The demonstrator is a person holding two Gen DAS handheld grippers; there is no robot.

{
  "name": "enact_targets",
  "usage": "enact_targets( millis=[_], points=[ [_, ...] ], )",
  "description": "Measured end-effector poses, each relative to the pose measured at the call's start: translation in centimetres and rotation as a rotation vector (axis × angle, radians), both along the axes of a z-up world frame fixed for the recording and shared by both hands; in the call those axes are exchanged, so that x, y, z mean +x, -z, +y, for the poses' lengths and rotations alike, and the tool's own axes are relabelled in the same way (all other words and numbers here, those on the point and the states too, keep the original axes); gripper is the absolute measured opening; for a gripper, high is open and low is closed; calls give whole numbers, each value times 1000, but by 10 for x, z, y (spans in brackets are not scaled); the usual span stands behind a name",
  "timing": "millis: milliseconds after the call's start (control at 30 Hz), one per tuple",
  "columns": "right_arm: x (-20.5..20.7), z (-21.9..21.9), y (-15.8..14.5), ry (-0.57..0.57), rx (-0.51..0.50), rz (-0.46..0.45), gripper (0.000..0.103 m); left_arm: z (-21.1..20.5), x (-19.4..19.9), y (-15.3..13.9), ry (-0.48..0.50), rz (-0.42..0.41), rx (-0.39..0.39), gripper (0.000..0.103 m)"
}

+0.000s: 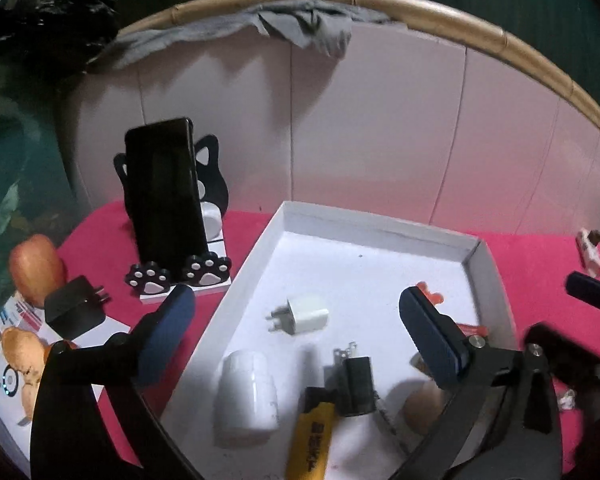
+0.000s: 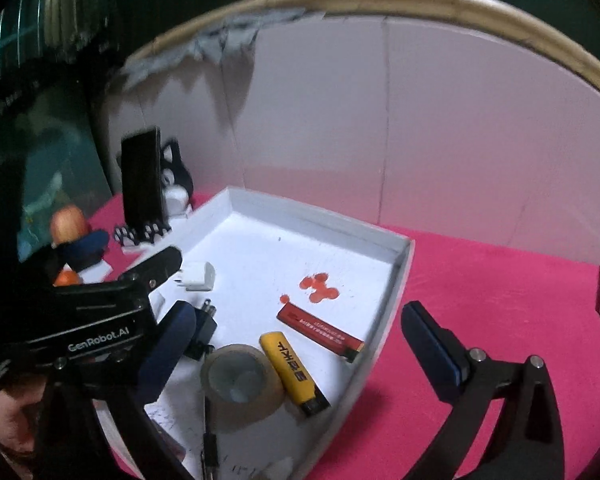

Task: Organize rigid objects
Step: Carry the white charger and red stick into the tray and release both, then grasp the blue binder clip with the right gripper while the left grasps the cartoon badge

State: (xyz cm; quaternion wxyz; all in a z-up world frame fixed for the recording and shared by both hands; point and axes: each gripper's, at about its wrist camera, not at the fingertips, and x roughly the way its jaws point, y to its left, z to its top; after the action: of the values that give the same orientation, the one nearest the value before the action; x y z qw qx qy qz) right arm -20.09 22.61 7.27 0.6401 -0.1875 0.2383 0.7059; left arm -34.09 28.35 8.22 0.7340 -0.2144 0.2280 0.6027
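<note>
While sorting proceeds, small rigid items gathered in white tray point(image 1: 484, 272), frame centre; black charger point(image 1: 74, 308) outside, lower left. Left hand-held gripper point(image 1: 296, 340) wide, empty. Right hand-held gripper point(image 2: 300, 344) wide, empty.

Bare tray point(image 2: 396, 276) corner beyond red lighter point(image 2: 320, 332)

My left wrist view: close above white tray point(image 1: 485, 268), facing back panel. My right wrist view: from tray's point(image 2: 396, 276) right, angled leftward. Shared: tray, phone stand point(image 1: 204, 280) point(image 2: 140, 236).
</note>
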Motion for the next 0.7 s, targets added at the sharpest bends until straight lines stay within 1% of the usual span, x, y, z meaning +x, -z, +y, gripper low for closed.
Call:
enact_targets(
  millis=[67, 200, 300, 400, 467, 567, 667, 700],
  points=[
    [11, -13, -10, 21, 33, 28, 103, -9, -4, -9, 1, -31, 19, 103],
    [46, -58, -39, 75, 147, 96, 103, -33, -8, -34, 22, -102, 82, 103],
    [76, -96, -56, 132, 240, 120, 103, -51, -2, -48, 65, -143, 113, 103],
    [104, -128, -66, 181, 293, 132, 103, -65, 12, -58, 131, -188, 122, 103],
    [118, -144, -67, 213, 298, 125, 103, -76, 25, -64, 173, -198, 123, 103],
    [135, -157, -58, 253, 266, 99, 103, -89, 51, -68, 236, -173, 130, 103],
    [147, -157, -33, 268, 169, 82, 103, -100, 75, -63, 302, -140, 113, 103],
    [149, -154, -21, 250, 117, 61, 103, -102, 81, -61, 319, -135, 100, 103]
  ],
)
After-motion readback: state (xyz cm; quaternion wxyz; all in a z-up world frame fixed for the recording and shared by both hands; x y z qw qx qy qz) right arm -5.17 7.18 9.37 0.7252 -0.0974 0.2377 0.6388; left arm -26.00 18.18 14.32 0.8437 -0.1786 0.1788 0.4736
